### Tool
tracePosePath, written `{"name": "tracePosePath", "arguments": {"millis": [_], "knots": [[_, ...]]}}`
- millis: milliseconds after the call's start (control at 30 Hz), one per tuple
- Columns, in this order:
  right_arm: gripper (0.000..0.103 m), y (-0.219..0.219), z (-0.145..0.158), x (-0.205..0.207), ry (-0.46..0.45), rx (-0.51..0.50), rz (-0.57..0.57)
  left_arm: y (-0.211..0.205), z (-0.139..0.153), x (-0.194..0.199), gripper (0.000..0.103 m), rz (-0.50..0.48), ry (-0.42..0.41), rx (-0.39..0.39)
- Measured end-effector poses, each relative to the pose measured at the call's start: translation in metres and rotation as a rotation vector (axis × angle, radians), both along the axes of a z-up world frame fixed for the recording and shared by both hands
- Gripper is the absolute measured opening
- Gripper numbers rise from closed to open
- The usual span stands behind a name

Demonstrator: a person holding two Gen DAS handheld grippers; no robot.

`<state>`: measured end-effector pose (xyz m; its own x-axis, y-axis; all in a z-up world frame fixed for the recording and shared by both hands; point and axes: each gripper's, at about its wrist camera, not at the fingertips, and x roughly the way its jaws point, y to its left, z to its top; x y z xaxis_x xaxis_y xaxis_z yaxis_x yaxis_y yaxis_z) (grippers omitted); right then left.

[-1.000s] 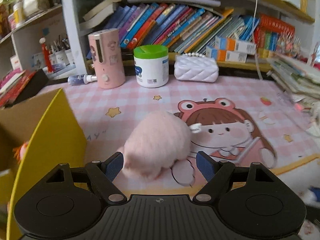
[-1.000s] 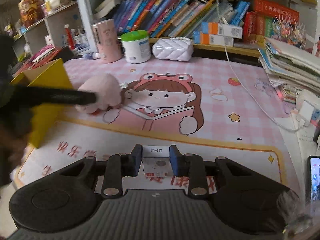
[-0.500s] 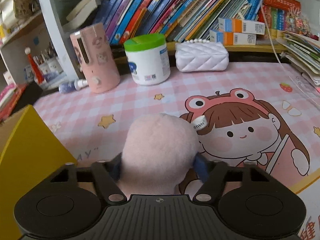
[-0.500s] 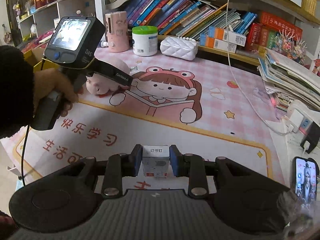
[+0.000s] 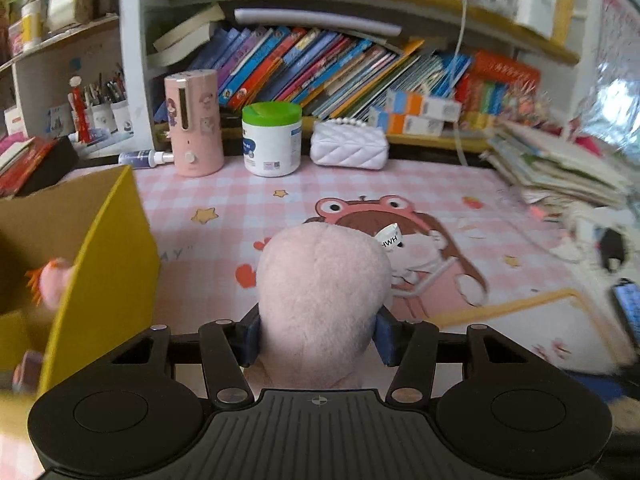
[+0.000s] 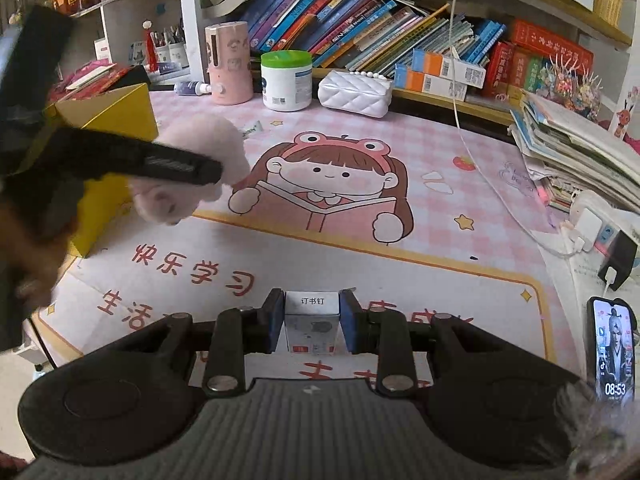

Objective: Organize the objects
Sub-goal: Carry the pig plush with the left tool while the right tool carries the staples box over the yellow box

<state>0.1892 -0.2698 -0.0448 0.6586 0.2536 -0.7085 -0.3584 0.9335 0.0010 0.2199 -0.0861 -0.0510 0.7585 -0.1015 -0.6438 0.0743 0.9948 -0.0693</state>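
**Cluttered study counter, plush and staple box both held**

Pink checked desk mat (image 6: 440,148) with a cartoon frog-hat girl, covering the counter below packed bookshelves.

Nearest, in the right wrist view: right gripper (image 6: 312,322), jaws pinching a small white staple box (image 6: 312,326) squarely by its two sides, held level and low over the mat's front edge, probably waiting its turn.

In the left wrist view: left gripper (image 5: 318,334), jaws pressed into the sides of a pink plush toy (image 5: 322,296), lifted off the mat, tag pointing right. Gripper roughly level, angled toward the shelves.

Just left: open yellow cardboard box (image 5: 108,256), another small toy inside, likely the drop-off.

Farther back: pink dispenser (image 5: 194,122), green-lidded tub (image 5: 272,140), white quilted purse (image 5: 350,146), books (image 5: 320,68).
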Motion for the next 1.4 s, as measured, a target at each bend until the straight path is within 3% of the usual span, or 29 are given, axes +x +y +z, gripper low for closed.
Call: {"name": "tracePosePath", "arguments": {"millis": [233,400,900,1167,1400], "knots": [[0.028,0.030,0.003,-0.022,-0.002,0.007,0.029,0.038,0.011,-0.078,0.052,-0.005,-0.010,-0.071],[0.028,0.059,0.006,-0.045,-0.001,0.014,0.059,0.074,0.012,-0.113,0.052,0.029,0.016,-0.112],[0.028,0.176,0.006,-0.133,0.021,0.013,0.183,0.179,0.003,-0.209,0.052,0.104,0.057,-0.115],[0.028,0.226,0.004,-0.172,0.018,0.036,0.210,0.225,0.011,-0.250,0.053,0.150,0.023,-0.104],[0.028,0.250,0.010,-0.185,0.012,0.045,0.211,0.247,0.017,-0.261,0.053,0.166,0.001,-0.115]]}}
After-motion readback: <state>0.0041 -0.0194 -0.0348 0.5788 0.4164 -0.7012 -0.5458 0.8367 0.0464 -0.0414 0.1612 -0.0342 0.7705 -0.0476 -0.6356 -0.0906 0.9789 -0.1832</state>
